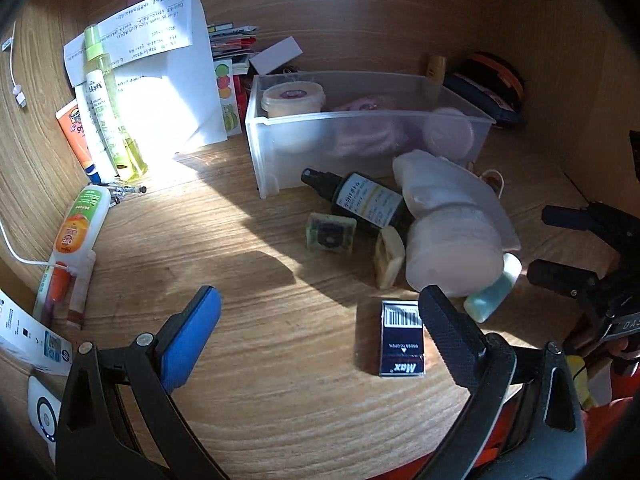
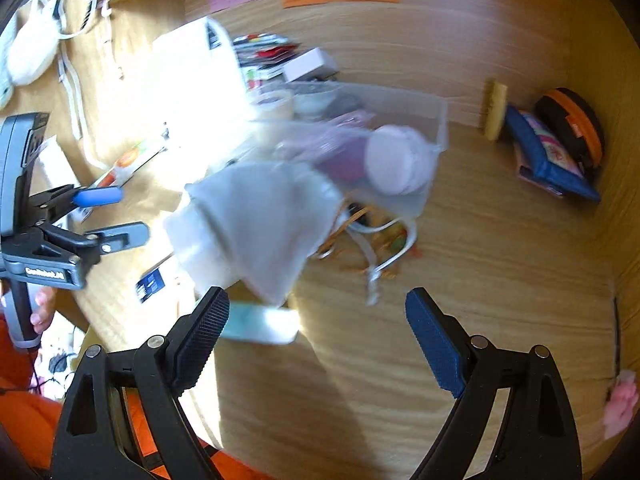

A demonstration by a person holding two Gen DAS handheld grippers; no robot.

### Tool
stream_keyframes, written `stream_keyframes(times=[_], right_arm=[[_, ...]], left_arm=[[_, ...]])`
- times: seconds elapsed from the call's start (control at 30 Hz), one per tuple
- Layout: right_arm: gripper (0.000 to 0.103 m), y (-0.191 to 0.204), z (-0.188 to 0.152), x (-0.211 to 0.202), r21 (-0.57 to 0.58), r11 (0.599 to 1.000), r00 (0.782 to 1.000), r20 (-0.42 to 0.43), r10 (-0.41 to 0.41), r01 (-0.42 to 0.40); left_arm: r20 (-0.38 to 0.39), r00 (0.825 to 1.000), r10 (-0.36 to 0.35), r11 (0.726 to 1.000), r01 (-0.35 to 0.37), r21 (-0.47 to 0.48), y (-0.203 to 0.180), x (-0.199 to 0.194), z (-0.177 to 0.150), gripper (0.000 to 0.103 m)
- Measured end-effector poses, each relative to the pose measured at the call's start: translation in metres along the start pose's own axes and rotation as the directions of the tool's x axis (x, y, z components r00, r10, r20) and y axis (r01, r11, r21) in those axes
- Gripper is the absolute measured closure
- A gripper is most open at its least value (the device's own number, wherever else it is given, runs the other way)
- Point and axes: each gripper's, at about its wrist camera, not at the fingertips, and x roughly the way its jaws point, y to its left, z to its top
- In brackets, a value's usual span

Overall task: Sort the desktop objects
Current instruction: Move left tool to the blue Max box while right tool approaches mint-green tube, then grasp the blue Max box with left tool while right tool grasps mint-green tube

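Both pairs of jaws stand spread wide with nothing between them; the left gripper [image 1: 320,312] hovers over bare wooden desk [image 1: 280,400], an orange-labelled tube [image 1: 80,224] far off to its left; just beyond its right finger lies a dark blue Max box [image 1: 401,340], and past that a black spray bottle [image 1: 360,200], a white bottle [image 1: 452,248] and the clear bin [image 1: 360,128]; the right gripper [image 2: 318,320] hangs over the desk too, a blurred white face mask [image 2: 264,224] ahead of its left finger, a blue pouch [image 2: 548,160] far right.
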Motion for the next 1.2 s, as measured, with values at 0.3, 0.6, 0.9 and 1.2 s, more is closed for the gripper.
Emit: stream_keyframes(times=[0.3,0.6,0.9,1.2], right_arm=[[0.015,0.028,-0.014,0.015,-0.036,0.997,0.997,-0.044,0.067,-0.068],[0.017,0.036,-0.013,0.026,-0.039,0.994,0.994,-0.046,0.101,-0.103],[0.023,0.045,-0.014,0.028,-0.076,0.996,0.999,-0.019,0.036,-0.037],[0.032,0.038,-0.016,0.026,-0.073,0.997,1.0,-0.013,0.006,-0.007]], left_arm=[[0.039,0.999,-0.013,0.999,0.012,0.033,-0.017,-0.008,-0.012,0.012],[-0.037,0.997,-0.063,0.997,0.064,0.049,-0.025,0.01,-0.021,0.042],[-0.013,0.997,-0.071,0.995,0.072,0.065,-0.03,0.012,-0.024,0.064],[-0.008,0.997,-0.081,0.995,0.081,0.059,-0.027,0.014,-0.021,0.077]])
